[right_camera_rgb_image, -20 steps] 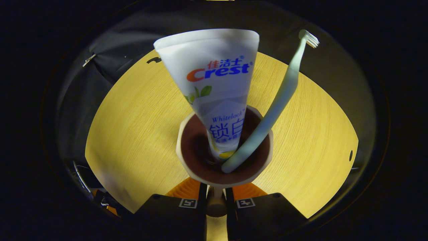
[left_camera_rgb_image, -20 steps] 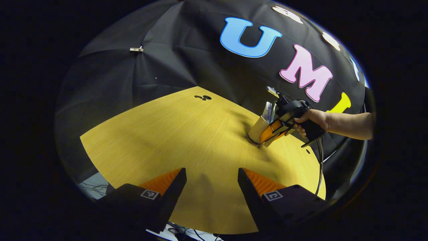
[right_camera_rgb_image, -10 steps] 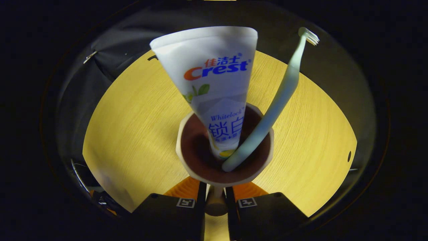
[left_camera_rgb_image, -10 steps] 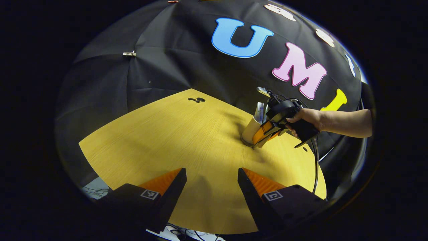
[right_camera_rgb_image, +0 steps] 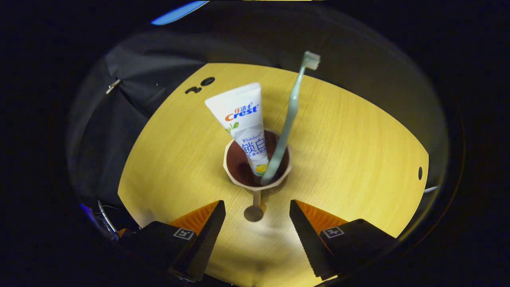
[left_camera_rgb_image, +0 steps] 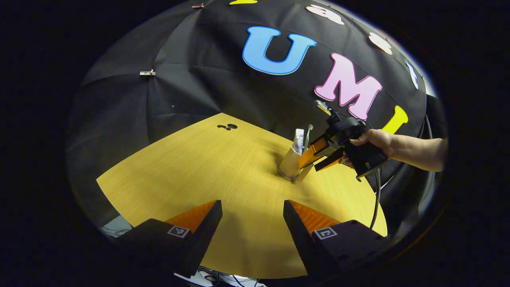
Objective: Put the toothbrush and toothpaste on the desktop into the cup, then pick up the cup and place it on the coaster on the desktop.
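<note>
Right claw (right_camera_rgb_image: 257, 223): spread wide, holding nothing, just back from the cup's handle.
Right claw from far off (left_camera_rgb_image: 320, 159): open, held by a hand (left_camera_rgb_image: 376, 141), close beside the cup on its right.
Left claw (left_camera_rgb_image: 253, 223): spread wide, empty, low over the near edge of the table (left_camera_rgb_image: 191, 175).
Cup (right_camera_rgb_image: 255, 181): standing upright on the table, handle pointing at the right claw.
Toothpaste (right_camera_rgb_image: 243, 119): in the cup, cap end down, leaning left.
Toothbrush (right_camera_rgb_image: 289, 115): in the cup, bristles up, leaning right.
Coaster (left_camera_rgb_image: 286, 175): dark ring seen under the cup's bottom, on the far right part of the table.
</note>
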The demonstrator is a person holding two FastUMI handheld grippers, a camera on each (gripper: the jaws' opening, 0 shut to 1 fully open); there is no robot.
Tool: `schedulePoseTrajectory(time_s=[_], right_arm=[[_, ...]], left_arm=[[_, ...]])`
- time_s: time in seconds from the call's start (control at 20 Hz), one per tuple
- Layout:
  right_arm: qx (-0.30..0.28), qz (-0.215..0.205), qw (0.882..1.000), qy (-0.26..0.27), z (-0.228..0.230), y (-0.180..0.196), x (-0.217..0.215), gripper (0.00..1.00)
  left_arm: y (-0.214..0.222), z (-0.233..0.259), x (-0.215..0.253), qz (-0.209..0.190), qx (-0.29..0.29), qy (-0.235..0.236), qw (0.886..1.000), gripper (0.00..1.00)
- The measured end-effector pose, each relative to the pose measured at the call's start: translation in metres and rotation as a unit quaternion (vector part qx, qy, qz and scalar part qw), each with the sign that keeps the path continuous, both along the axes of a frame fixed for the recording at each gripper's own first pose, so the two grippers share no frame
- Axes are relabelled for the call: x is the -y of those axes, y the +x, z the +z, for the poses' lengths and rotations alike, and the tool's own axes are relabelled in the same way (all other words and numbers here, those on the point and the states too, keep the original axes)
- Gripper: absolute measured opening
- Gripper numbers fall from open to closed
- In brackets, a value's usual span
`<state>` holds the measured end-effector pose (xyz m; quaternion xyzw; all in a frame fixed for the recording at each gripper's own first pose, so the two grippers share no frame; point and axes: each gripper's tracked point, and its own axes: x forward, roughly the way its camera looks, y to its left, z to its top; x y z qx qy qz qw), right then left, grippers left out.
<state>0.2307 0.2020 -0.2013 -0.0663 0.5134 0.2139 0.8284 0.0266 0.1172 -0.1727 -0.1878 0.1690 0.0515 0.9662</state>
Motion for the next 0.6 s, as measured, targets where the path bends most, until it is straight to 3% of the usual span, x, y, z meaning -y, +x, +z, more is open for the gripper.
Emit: schedulePoseTrajectory(time_s=[0.25, 0.6], right_arm=[[0.084, -0.03, 0.996, 0.03, 0.067, -0.01, 0.045, 0.99], [0.232, -0.091, 0.968, 0.022, 0.138, -0.043, 0.139, 0.99]], left_arm=[[0.007, 0.027, 0.023, -0.02, 0.006, 0.009, 1.0, 0.98], [0.025, 0.081, 0.063, -0.053, 0.036, 0.049, 0.997, 0.98]])
